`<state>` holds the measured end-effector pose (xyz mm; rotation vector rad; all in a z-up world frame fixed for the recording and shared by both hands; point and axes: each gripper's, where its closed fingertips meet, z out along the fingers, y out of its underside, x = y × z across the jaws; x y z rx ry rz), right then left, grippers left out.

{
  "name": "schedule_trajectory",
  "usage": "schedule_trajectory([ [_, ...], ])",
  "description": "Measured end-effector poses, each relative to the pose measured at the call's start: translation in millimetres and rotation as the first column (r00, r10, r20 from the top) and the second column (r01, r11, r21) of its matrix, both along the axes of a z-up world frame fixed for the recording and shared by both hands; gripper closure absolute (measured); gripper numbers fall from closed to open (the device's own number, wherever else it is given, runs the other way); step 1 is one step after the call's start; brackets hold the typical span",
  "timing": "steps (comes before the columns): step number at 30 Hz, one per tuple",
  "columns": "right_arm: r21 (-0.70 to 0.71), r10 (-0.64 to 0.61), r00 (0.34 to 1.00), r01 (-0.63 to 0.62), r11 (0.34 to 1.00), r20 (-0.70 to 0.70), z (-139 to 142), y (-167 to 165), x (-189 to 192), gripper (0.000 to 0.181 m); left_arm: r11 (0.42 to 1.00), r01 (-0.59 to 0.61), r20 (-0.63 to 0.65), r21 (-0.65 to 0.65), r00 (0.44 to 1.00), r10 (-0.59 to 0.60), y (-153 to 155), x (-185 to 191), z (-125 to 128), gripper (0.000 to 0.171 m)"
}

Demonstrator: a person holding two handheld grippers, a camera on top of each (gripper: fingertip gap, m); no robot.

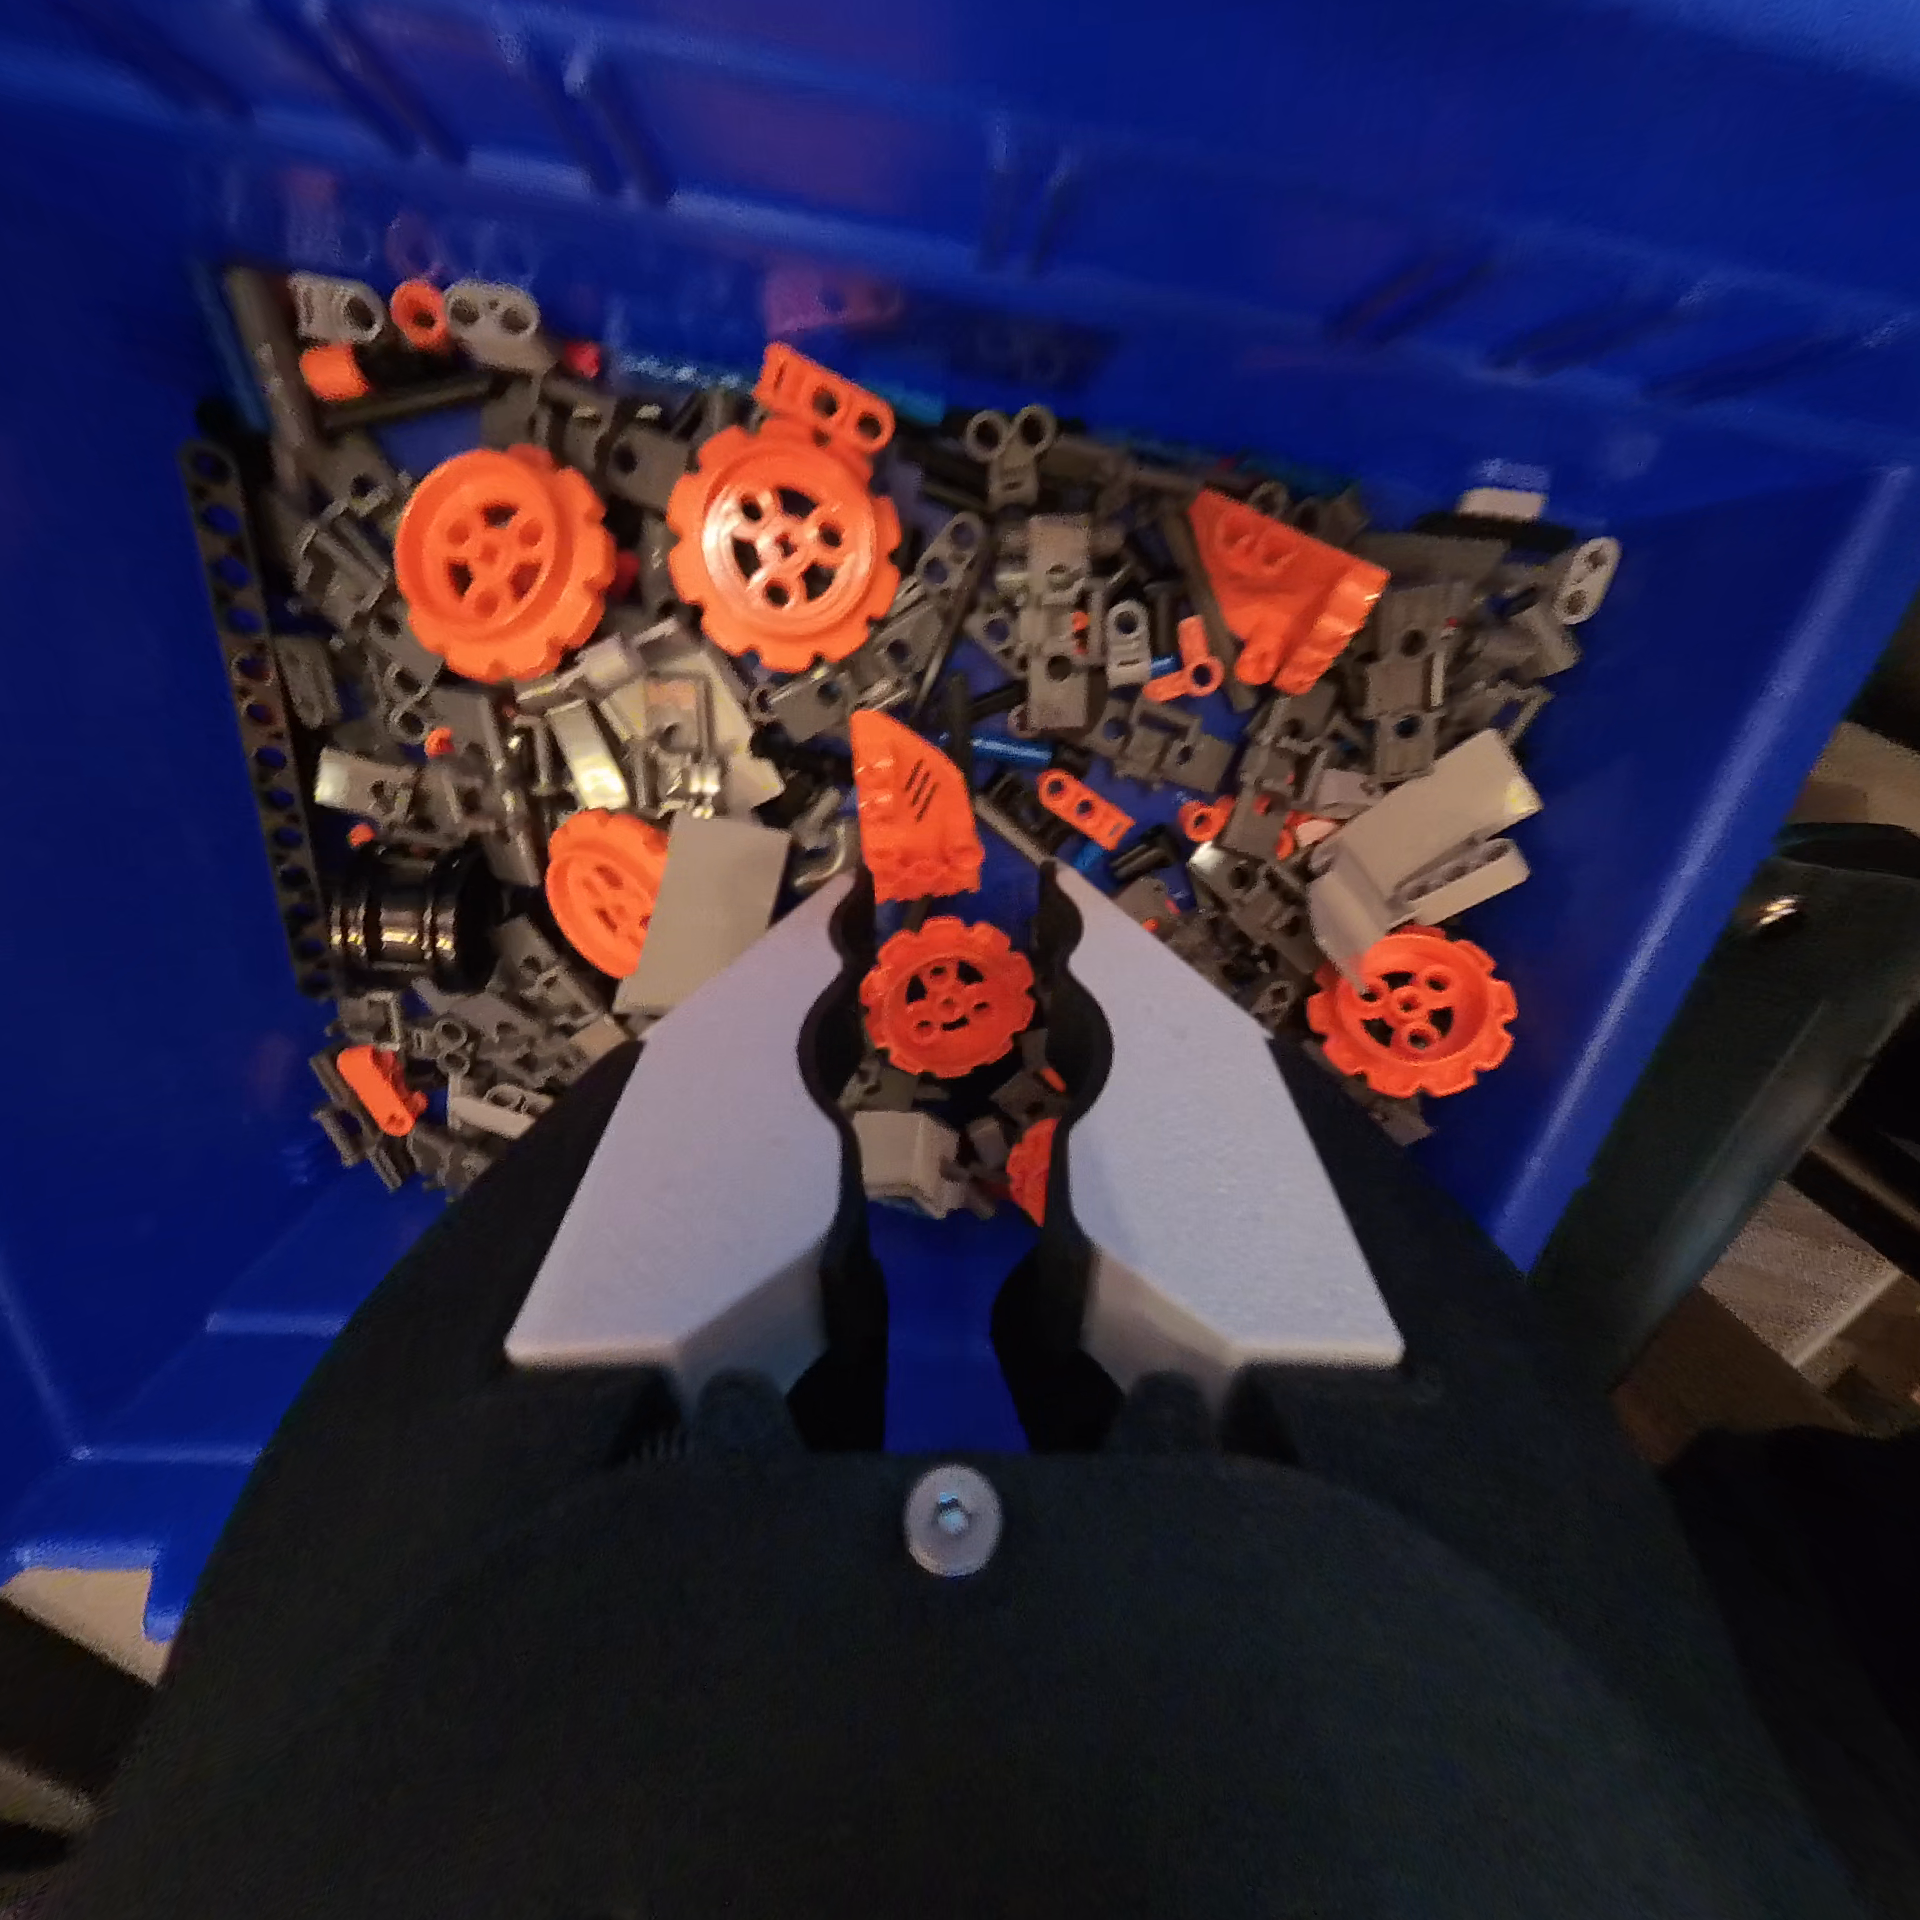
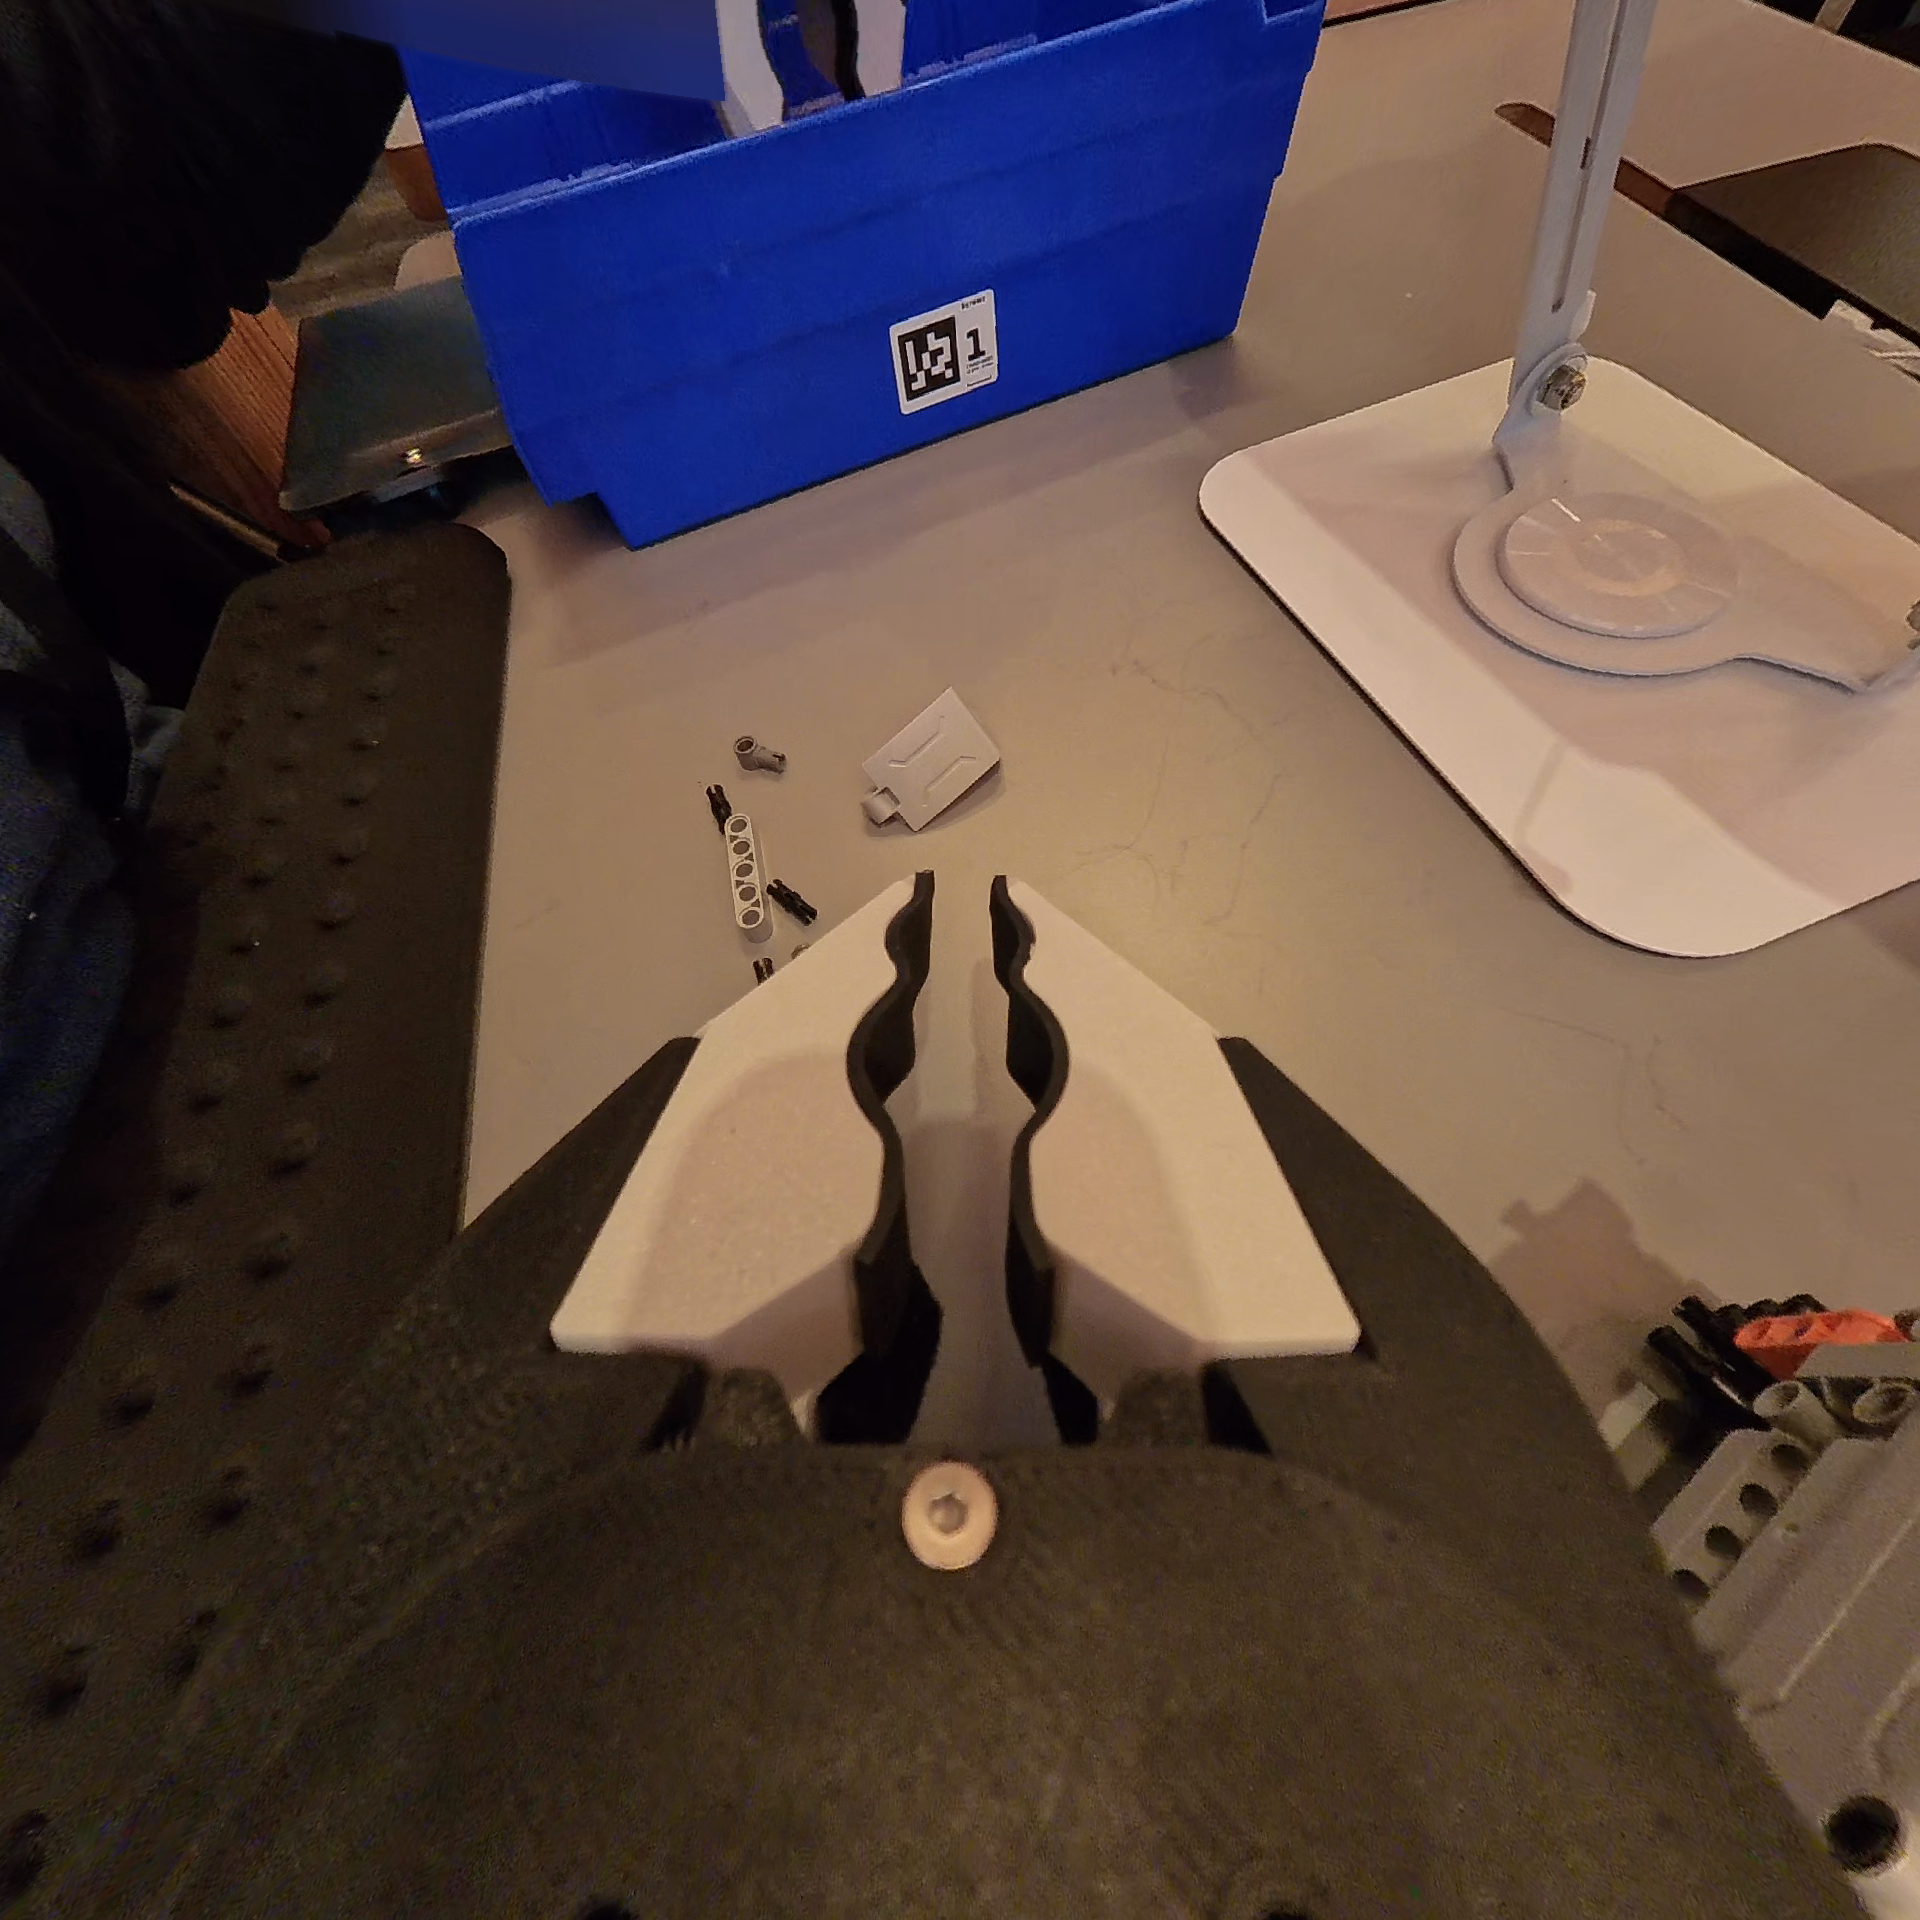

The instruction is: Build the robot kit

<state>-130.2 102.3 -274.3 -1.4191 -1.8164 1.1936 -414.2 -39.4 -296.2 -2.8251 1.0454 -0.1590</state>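
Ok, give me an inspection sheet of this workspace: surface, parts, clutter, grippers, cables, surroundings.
Surface: grey table, a dark studded mat along its left edge.
Parts: blue bin heaped with grey, black and orange building pieces, several orange wheels; a grey panel, a light beam and small pins loose on the table.
Clutter: partly built grey assembly at lower right.
Grippers: left gripper open over the bin, nearest a small orange wheel; right gripper open above the table, empty.
Cables: nothing seen.
Surroundings: white stand base at right.
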Motion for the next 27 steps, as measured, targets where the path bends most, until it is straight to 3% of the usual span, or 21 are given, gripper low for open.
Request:
schedule_trajectory([
  [9,0.003,0.001,1.0,0.0,1.0,-0.006,1.7,-0.5,0.3,0.173,0.992,0.094,-0.012,-0.09,0.995,-0.095,2.0,34.1,-20.9,0.144],
  [13,0.003,0.001,1.0,-0.001,1.0,-0.009,2.7,-0.7,0.4,0.173,0.991,0.085,0.037,-0.101,0.996,-0.082,4.6,42.3,-26.7,0.159],
  [19,0.001,0.001,1.0,0.0,1.0,-0.009,2.6,-0.5,0.5,0.173,0.99,0.078,0.005,-0.117,0.997,-0.078,-3.2,29.9,-22.5,0.159],
  [27,0.002,0.001,1.0,-0.001,1.0,-0.006,2.0,-0.7,0.4,0.173,0.993,-0.024,-0.025,-0.111,0.999,0.022,-12.4,-1.0,-13.5,0.157],
])
